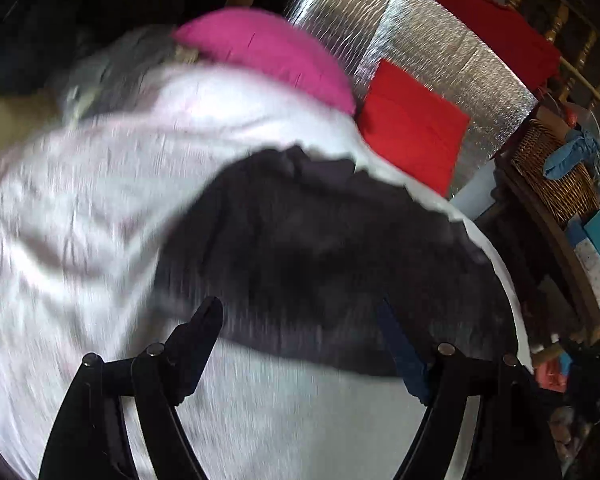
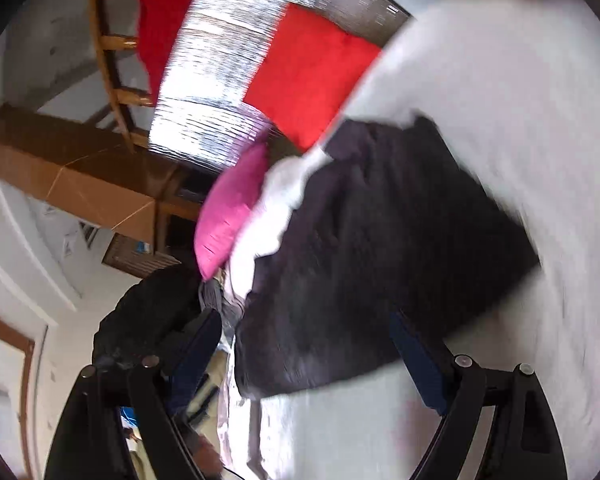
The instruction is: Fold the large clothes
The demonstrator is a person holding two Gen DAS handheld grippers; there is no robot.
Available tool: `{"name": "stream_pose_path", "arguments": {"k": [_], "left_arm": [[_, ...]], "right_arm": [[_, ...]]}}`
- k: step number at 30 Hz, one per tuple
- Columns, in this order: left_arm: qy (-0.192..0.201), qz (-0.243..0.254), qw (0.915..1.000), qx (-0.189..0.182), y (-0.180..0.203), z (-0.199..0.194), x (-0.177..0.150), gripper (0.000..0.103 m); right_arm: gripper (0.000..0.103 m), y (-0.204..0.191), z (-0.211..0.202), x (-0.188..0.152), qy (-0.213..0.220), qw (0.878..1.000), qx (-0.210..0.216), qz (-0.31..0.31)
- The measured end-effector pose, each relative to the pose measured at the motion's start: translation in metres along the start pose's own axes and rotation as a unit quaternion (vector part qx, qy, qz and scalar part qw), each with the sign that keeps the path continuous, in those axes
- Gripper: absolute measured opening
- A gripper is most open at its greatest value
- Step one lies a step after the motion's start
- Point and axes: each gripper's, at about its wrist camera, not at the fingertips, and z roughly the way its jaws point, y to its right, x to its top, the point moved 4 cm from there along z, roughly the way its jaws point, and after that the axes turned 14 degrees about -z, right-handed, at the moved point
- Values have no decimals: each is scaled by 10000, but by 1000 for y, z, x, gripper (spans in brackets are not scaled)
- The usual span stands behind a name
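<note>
**Both grippers open over the dark garment on the white bed**

Left wrist view, nearest first. The left gripper (image 1: 300, 316) has its jaws spread wide, with nothing between the two fingers. The fingertips hang over the near edge of a dark garment (image 1: 324, 248); whether they touch the cloth cannot be told, as the picture is smeared.

The dark garment lies as a compact, roughly folded mass on the white bed sheet (image 1: 79, 220), close to the bed's right edge. Its far edge is rumpled.

Right wrist view, tilted hard. The right gripper (image 2: 304, 336) also stands with jaws wide apart and empty. The same garment (image 2: 380, 248) lies ahead of the fingertips, again on the sheet (image 2: 520, 100), its corner toward the bed's edge.

Farther on, toward the head of the bed: a pink pillow (image 1: 267, 52) at the far edge of the sheet, and just beside it a red pillow (image 1: 412, 128). Behind both stands a silver, quilted foil panel (image 1: 420, 48), with a red cloth (image 1: 500, 28) draped over the wooden rail above it.

Off the bed's right side, a wicker basket (image 1: 556, 176) sits among clutter on a shelf.
</note>
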Motion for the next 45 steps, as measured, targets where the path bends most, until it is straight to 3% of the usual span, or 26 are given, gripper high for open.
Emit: {"name": "stream_pose_path", "arguments": {"k": [4, 7, 10, 19, 20, 22, 24, 25, 27, 30, 35, 40, 45], "left_arm": [[-241, -594, 9977, 237, -29, 18, -9, 80], [123, -913, 9950, 394, -44, 31, 2, 80], [164, -1115, 9925, 464, -48, 51, 16, 81], [663, -1666, 9831, 376, -55, 75, 49, 86], [725, -1691, 9822, 381, -57, 76, 53, 83], [822, -1714, 9811, 366, -57, 79, 61, 67], [857, -1592, 9830, 318, -50, 81, 63, 39], [923, -1388, 9855, 312, -43, 79, 64, 34], [1112, -999, 9878, 438, -30, 72, 63, 18], [1216, -767, 9883, 508, -19, 60, 63, 14], [973, -704, 9920, 391, -25, 31, 47, 14], [546, -493, 9969, 267, -43, -13, -5, 14], [558, 15, 9974, 460, -57, -53, -65, 17]], "right_arm": [[89, 11, 15, -20, -77, 9992, -309, 255], [89, 21, 31, -21, 11, 9962, -865, -8], [89, 41, 52, -17, -70, 9930, -1174, 79], [90, 67, 78, 23, 790, 9859, -1473, 85], [90, 69, 81, 29, 904, 9837, -1552, -23], [83, 70, 84, 36, 982, 9794, -1742, -269], [58, 71, 85, 39, 901, 9773, -1879, -396], [46, 68, 84, 42, 829, 9781, -1853, -460], [39, 59, 85, 45, 778, 9762, -1913, -662], [34, 50, 76, 43, 752, 9729, -2024, -825], [34, 41, 51, 27, 539, 9776, -1914, -691], [34, 34, -1, -8, 61, 9767, -1940, -920], [34, 42, -54, -70, -259, 9797, -1779, -882]]}}
